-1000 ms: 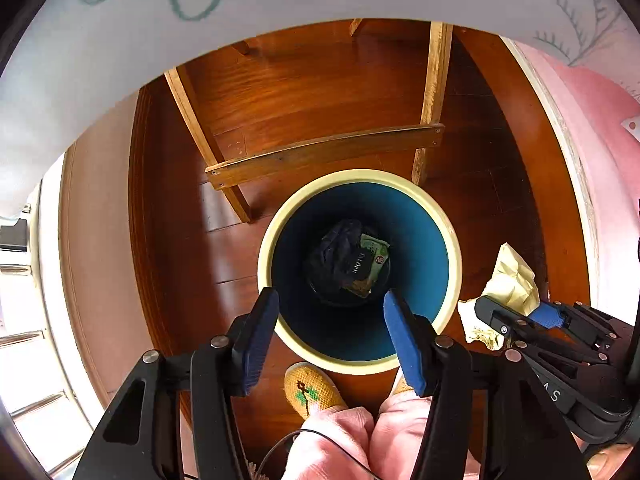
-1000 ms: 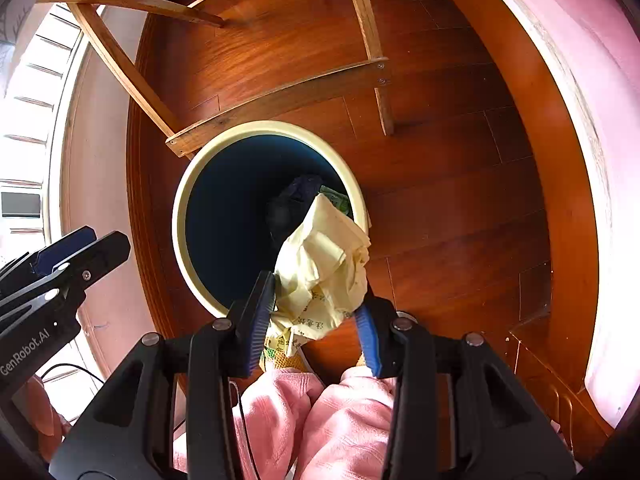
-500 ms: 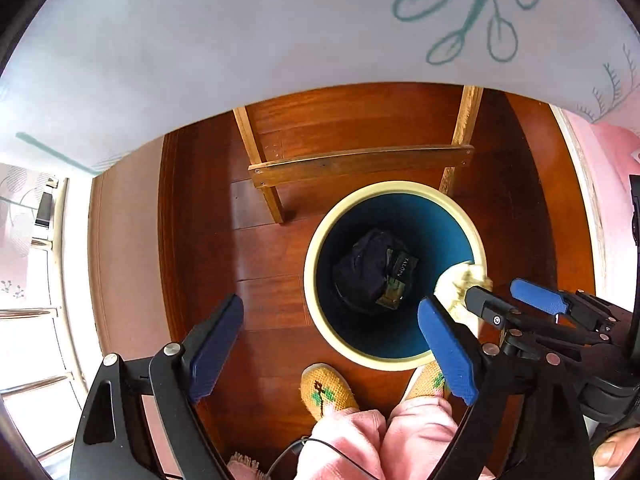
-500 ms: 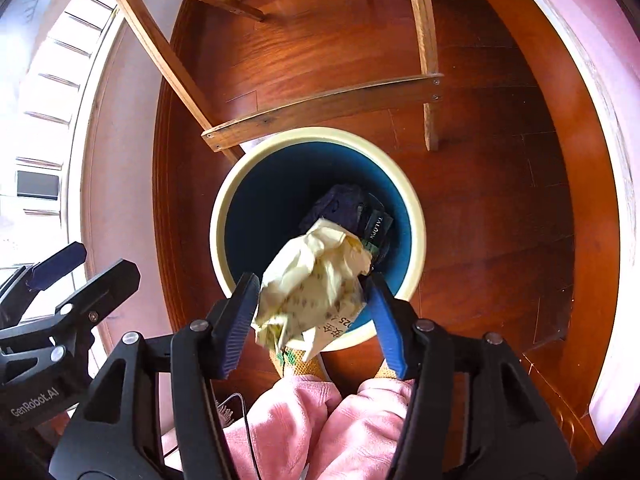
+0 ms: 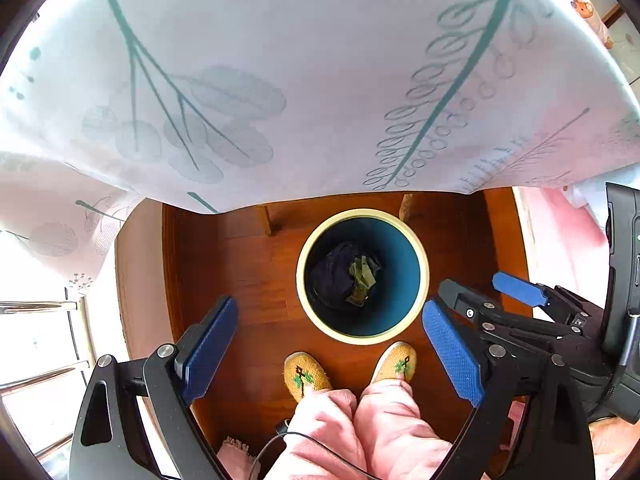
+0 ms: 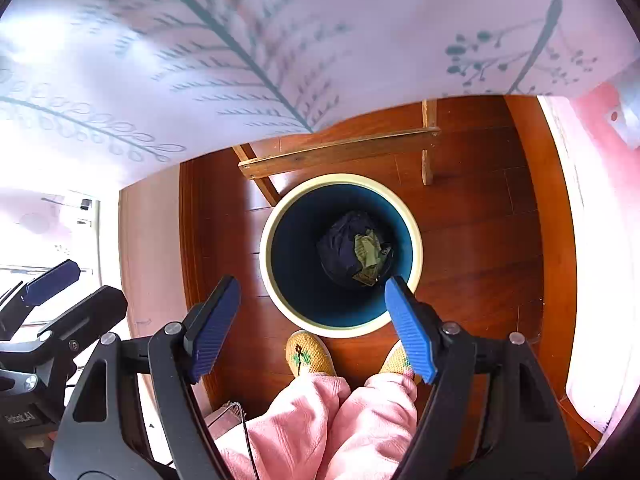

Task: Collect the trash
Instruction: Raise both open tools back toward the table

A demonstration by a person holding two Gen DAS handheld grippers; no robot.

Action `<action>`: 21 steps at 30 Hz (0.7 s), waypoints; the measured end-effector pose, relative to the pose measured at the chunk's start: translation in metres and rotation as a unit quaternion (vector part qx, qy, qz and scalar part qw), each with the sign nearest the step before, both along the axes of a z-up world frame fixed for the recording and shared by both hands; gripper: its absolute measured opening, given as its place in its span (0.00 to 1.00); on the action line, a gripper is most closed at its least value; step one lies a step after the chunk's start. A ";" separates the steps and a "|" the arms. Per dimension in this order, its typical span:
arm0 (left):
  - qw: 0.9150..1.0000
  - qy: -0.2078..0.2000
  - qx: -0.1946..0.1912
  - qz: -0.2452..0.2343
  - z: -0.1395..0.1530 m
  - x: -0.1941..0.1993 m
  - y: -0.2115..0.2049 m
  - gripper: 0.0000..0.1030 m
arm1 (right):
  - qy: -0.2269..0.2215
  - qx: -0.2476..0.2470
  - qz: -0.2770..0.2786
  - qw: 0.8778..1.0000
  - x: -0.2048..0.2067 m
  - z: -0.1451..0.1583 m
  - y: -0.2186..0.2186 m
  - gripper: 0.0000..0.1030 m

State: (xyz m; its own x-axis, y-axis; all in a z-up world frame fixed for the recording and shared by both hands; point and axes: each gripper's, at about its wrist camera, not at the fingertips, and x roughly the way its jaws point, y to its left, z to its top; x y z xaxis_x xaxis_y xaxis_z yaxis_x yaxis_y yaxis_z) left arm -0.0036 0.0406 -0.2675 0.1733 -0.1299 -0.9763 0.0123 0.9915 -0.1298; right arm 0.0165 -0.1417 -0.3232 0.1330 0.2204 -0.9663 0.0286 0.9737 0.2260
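Right gripper (image 6: 312, 320), opening, has dropped the yellow wrapper (image 6: 367, 255), seemingly into the bin (image 6: 269, 240).

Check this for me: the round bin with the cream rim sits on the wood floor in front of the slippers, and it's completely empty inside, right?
Not empty. The bin does stand on the wood floor just ahead of the slippers, but the right wrist view shows a dark bundle with crumpled greenish paper lying at its bottom. The left wrist view shows the same.
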 end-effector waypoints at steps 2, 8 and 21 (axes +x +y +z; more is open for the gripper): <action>1.000 -0.011 -0.008 -0.010 0.025 -0.004 0.000 0.92 | -0.005 -0.001 0.004 1.000 -0.004 0.024 0.003 0.71; 0.997 -0.052 -0.026 -0.040 0.108 -0.015 0.003 0.92 | -0.019 -0.002 0.009 1.000 -0.021 0.097 0.009 0.71; 0.988 -0.138 -0.048 -0.041 0.256 -0.012 0.033 0.92 | -0.110 -0.031 -0.001 0.993 -0.036 0.247 0.007 0.70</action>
State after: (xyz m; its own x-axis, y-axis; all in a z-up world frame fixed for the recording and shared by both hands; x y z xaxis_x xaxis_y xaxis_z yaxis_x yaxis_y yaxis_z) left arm -0.0156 0.0733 -0.0112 0.4161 -0.2434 -0.8761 0.1399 0.9692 -0.2028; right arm -0.0197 -0.1345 -0.0763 0.3425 0.1614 -0.9255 -0.0136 0.9859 0.1669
